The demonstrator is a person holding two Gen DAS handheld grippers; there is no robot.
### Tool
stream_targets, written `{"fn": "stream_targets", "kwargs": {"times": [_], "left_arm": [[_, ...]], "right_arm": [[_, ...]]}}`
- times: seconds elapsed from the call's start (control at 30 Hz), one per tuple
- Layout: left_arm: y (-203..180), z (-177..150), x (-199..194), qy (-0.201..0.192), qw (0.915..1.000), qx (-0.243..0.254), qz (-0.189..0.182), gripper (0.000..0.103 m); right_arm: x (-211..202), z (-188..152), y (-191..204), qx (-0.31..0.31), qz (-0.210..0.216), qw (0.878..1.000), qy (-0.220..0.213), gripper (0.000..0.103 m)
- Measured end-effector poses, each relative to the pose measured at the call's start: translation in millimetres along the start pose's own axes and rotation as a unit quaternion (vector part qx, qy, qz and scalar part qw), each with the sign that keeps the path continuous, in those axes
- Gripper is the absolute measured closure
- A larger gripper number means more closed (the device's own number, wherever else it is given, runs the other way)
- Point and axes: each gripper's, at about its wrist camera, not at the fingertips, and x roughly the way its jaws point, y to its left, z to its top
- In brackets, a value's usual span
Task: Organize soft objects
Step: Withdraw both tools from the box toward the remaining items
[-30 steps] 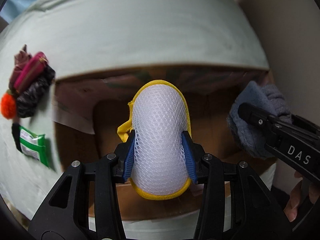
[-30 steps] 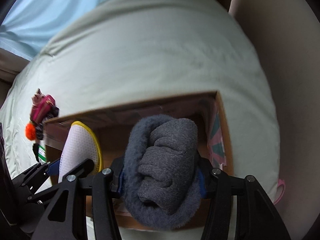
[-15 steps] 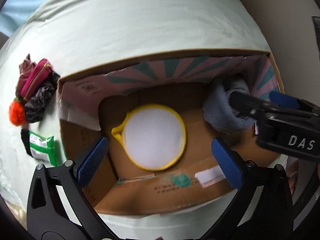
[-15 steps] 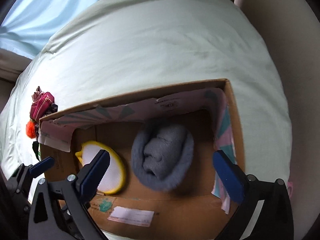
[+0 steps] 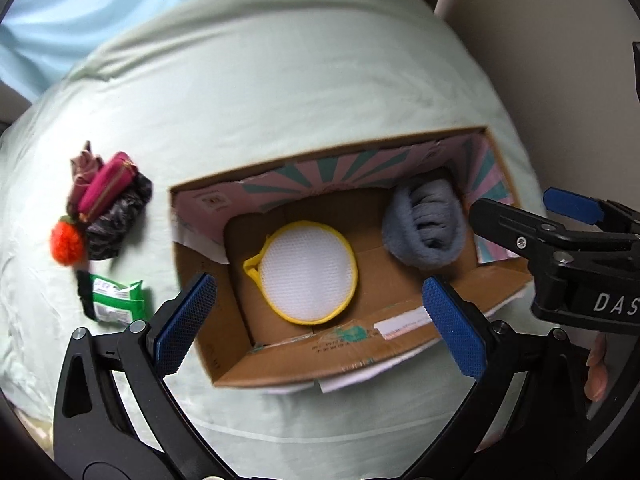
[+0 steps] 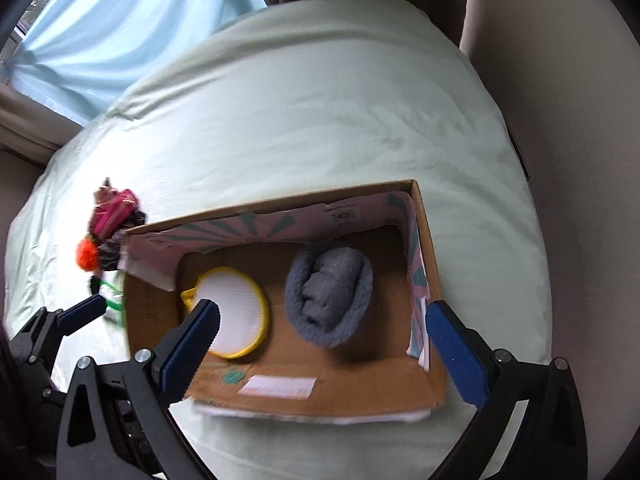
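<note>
An open cardboard box (image 5: 320, 354) (image 6: 424, 216) sits on a pale green bed. Inside lie a round white mesh pad with a yellow rim (image 5: 306, 274) (image 6: 236, 316) and a rolled grey fleece item (image 5: 426, 226) (image 6: 330, 294). My left gripper (image 5: 320, 324) is open and empty above the box's near edge. My right gripper (image 6: 320, 346) is open and empty above the box; it shows at the right of the left wrist view (image 5: 560, 220). On the bed left of the box lies a pile: a pink pouch (image 5: 106, 192) (image 6: 112, 212), dark cloth (image 5: 116, 224), an orange pompom (image 5: 67, 242) (image 6: 87, 259).
A green packet (image 5: 116, 302) lies on the bed in front of the pile. A light blue curtain (image 6: 120, 32) hangs beyond the bed. A beige wall (image 6: 560, 80) runs along the right side of the bed.
Both grippers opened and let go: the mesh pad and the grey fleece roll now lie in the box. Both grippers have since pulled up and back from the box.
</note>
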Motion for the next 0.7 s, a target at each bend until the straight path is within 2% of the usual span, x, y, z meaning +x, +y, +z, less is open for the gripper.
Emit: {"fn": "stream_targets", "kwargs": {"times": [0.1,0.33,0.53,0.7], "left_arm": [[9,-10,-24,-0.022,0.9997,-0.007,0.0,0.0],[37,-41,-115,-0.092,0.9953,-0.031,0.003,0.0],[80,-73,-189,-0.15,0.9865,-0.064,0.017,0.0],[121,-106,-234,-0.19,0.9768,-0.095,0.028,0.0]], "right_arm": [[-31,-6,8,-0.004,0.002,1.0,-0.029,0.001],[-111,-25,40,-0.026,0.017,0.996,-0.082,0.001],[-165,-50,89,-0.06,0.022,0.989,-0.135,0.001],[-198,-77,130,-0.07,0.037,0.982,-0.174,0.001]]}}
